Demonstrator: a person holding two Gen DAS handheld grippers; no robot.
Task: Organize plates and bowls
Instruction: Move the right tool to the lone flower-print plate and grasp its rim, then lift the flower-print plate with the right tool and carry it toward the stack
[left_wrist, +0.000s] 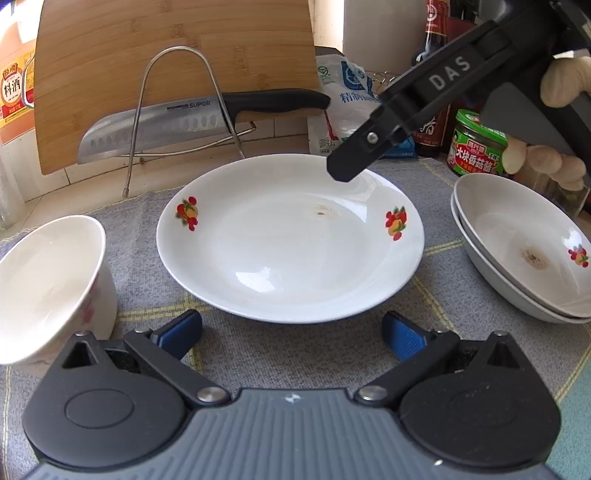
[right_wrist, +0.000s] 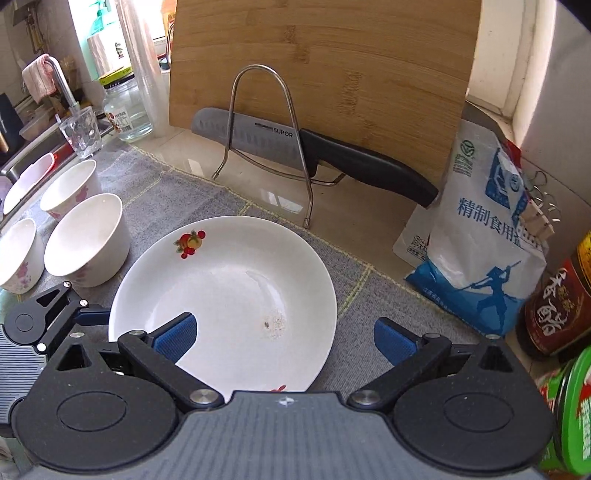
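A white plate with fruit prints (left_wrist: 288, 240) lies on the grey cloth; it also shows in the right wrist view (right_wrist: 229, 295). My left gripper (left_wrist: 291, 334) is open just in front of its near rim. My right gripper (right_wrist: 284, 341) is open above the plate's right rim, its left finger over the plate; it shows in the left wrist view (left_wrist: 347, 162) above the plate's far right rim. Two stacked plates (left_wrist: 524, 254) sit at the right. A white bowl (left_wrist: 48, 280) stands left; three bowls (right_wrist: 85, 240) show in the right wrist view.
A cutting board (left_wrist: 173, 74), wire rack (left_wrist: 177, 110) and knife (left_wrist: 192, 122) stand behind the plate. A salt bag (right_wrist: 476, 236), sauce bottles (right_wrist: 554, 306) and a green-lidded jar (left_wrist: 476, 147) crowd the right. A glass (right_wrist: 81, 133), jar and sink lie far left.
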